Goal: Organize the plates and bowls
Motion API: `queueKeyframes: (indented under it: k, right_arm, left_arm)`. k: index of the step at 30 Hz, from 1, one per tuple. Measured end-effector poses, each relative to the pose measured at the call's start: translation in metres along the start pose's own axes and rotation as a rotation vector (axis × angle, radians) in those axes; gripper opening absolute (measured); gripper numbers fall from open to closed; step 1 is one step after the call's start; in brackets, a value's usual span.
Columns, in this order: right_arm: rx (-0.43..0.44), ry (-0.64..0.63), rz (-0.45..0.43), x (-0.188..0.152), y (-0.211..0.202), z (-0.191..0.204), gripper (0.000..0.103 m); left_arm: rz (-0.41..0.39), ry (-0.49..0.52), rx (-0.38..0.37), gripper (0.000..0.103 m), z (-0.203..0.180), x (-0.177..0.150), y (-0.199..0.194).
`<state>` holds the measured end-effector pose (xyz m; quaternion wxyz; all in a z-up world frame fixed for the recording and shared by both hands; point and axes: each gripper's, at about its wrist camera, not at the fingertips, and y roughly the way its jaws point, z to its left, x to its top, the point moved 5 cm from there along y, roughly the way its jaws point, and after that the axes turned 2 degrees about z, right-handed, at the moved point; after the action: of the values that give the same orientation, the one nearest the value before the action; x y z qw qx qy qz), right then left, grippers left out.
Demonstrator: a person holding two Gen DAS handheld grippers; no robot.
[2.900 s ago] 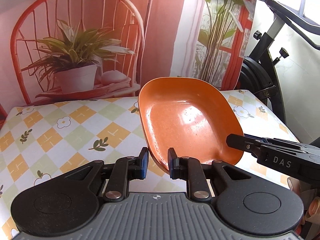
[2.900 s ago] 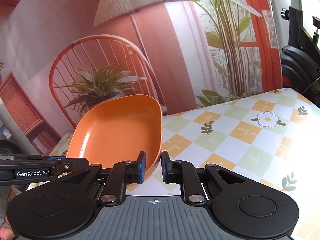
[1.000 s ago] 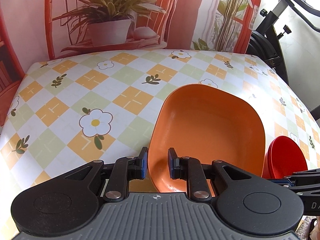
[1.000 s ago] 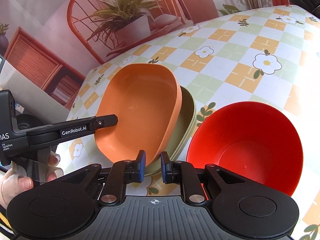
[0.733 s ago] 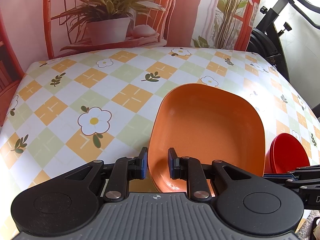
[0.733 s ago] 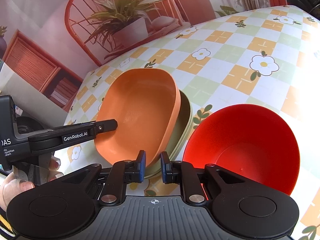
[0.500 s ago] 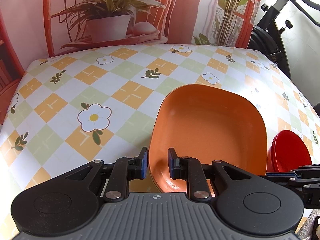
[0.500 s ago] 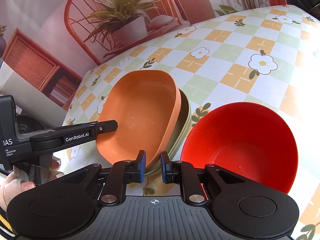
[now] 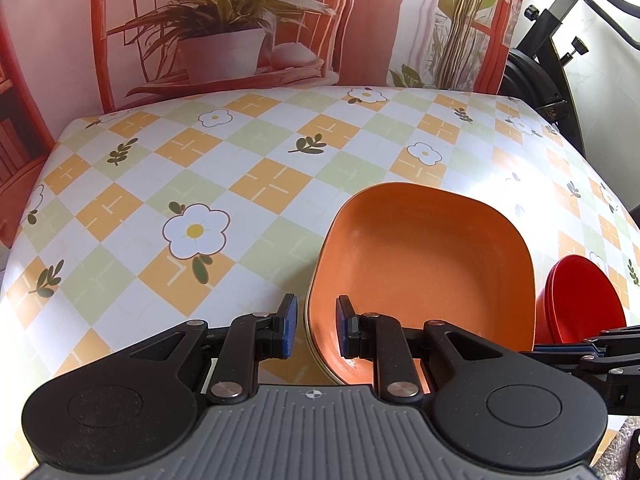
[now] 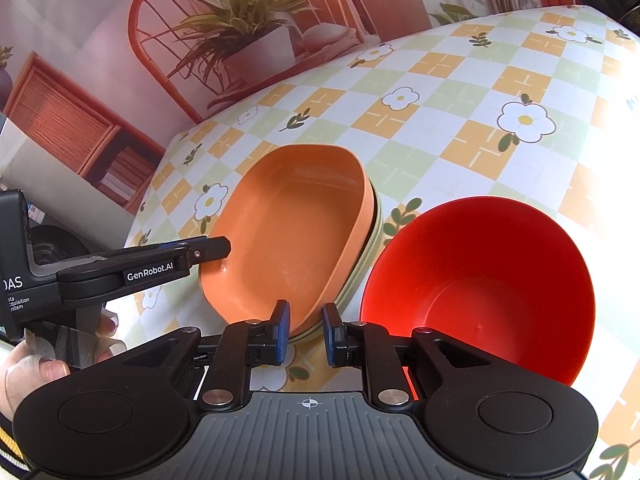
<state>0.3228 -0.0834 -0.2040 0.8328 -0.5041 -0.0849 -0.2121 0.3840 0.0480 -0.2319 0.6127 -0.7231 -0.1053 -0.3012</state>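
Because the orange plate rests nested on a greenish plate on the surface, its near rim sits between both grippers' spread, non-pinching jaws, with the red bowl just right of the right gripper and the left gripper equally close.

Open cloth to the left and far side; dishes crowd the near right corner.

The table lies bare from its left edge to the backdrop, giving a wide lane there. The orange plate sits in a green plate near the front edge, with the red bowl just beside its right, leaving only a thin gap between them. The left gripper straddles the orange plate's near rim, jaws apart; the right gripper, also parted, stands at the plates' near right edge. An exercise bike blocks the far right corner.
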Motion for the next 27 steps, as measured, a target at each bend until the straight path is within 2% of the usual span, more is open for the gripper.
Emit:
queueKeyframes:
  k: [12,16,20,27]
  right_arm:
    - [0.001,-0.025,0.013,-0.004,-0.008,0.002,0.016]
    - [0.001,-0.027,-0.025,-0.004,-0.021,-0.004,0.016]
    - [-0.006,-0.036,-0.124,0.004,-0.045,-0.015,0.015]
    - [-0.119,-0.112,-0.332,0.018,-0.087,-0.043,0.016]
  left_arm:
    - [-0.031,-0.013,0.034,0.022,-0.001,0.003,-0.018]
    - [-0.056,-0.032,0.039,0.022,-0.004,0.005,-0.032]
    - [-0.092,-0.058,0.016,0.022,-0.017,0.006,-0.046]
    - [-0.141,-0.076,-0.046,0.022,-0.066,0.006,-0.053]
